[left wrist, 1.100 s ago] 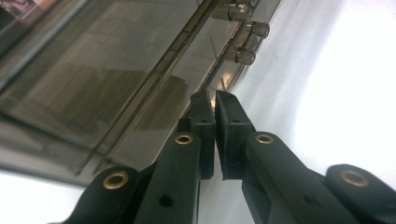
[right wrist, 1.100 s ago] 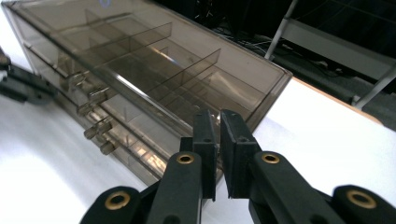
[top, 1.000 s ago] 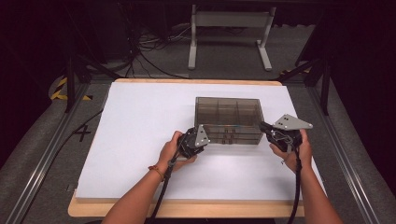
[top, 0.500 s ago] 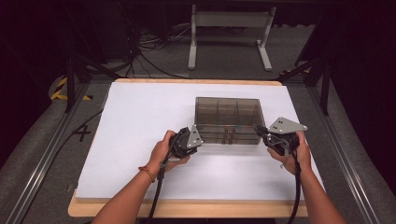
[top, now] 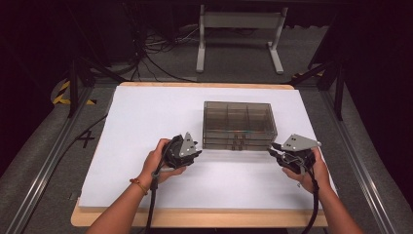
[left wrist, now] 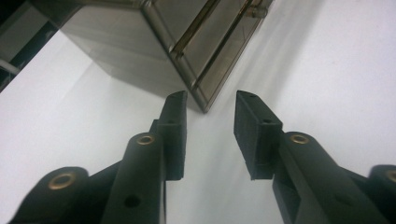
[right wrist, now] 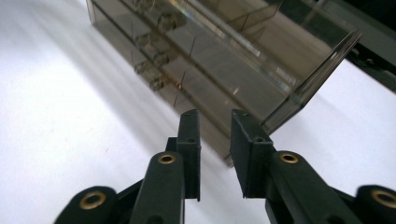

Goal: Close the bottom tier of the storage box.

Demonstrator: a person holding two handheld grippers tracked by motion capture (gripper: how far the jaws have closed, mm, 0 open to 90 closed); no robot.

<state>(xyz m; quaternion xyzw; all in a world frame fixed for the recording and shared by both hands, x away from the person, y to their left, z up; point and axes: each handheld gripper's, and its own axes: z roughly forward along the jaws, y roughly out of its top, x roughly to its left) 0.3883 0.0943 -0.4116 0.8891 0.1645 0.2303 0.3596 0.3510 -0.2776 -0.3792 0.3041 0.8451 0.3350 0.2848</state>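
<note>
Left gripper [top: 194,148] we are holding just beside front-left corner of smoky clear drawer box [top: 238,117], jaws partly apart, gripping nothing. Right gripper [top: 275,148] we are keeping just beside front-right corner, jaws also parted, empty. Box is sitting mid-right on white tabletop [top: 146,117], long axis running left to right, lying between both grippers and beyond them. Drawer knobs [top: 238,140] are facing us; both grippers seeming about equally near.

In left gripper view, left gripper [left wrist: 211,100] is pointing at box corner [left wrist: 203,105].
</note>
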